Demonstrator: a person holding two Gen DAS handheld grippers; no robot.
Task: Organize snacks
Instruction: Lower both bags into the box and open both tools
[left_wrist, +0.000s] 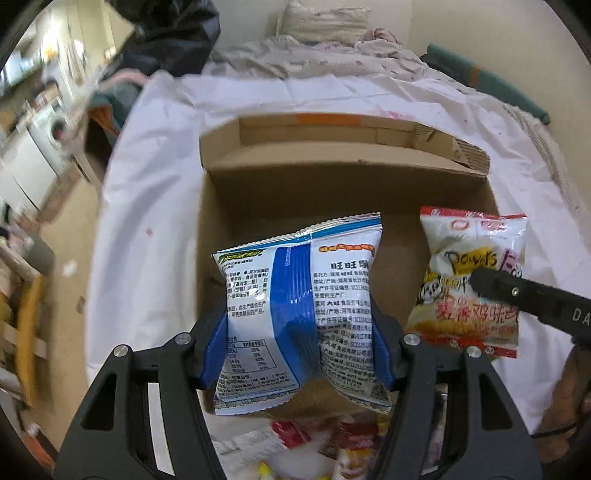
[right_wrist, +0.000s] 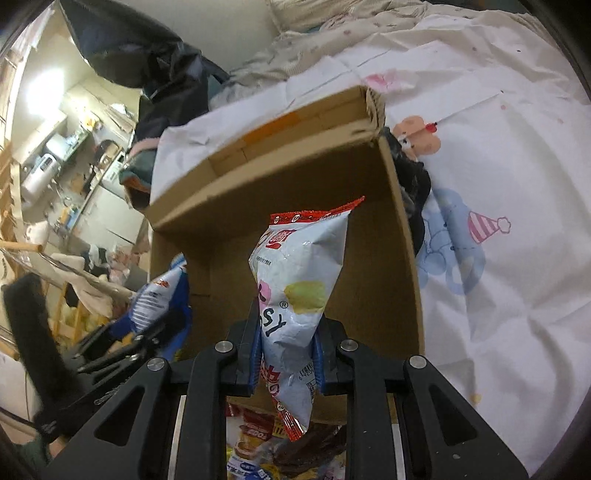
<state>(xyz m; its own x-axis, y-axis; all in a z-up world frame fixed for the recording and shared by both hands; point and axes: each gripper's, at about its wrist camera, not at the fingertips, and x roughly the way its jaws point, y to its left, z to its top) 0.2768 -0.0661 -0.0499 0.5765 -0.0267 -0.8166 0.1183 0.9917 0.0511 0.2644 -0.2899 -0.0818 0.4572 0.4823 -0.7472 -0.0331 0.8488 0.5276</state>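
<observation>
My left gripper (left_wrist: 299, 347) is shut on a blue-and-white snack bag (left_wrist: 299, 295), held over the open cardboard box (left_wrist: 332, 184). My right gripper (right_wrist: 288, 350) is shut on a white-and-red snack bag (right_wrist: 299, 295), held upright over the same box (right_wrist: 369, 258). In the left wrist view the right gripper's finger (left_wrist: 517, 295) crosses that white-and-red bag (left_wrist: 469, 258) at the right. In the right wrist view the left gripper and its blue bag (right_wrist: 159, 295) show at the left. The box floor in view is bare.
The box sits on a white sheet with cartoon prints (right_wrist: 498, 258) on a bed. Several loose snack packets (left_wrist: 314, 443) lie below the grippers, near the box's front edge (right_wrist: 258, 443). Bedding and a pillow (left_wrist: 325, 22) lie beyond. A cluttered room floor (left_wrist: 55, 221) is to the left.
</observation>
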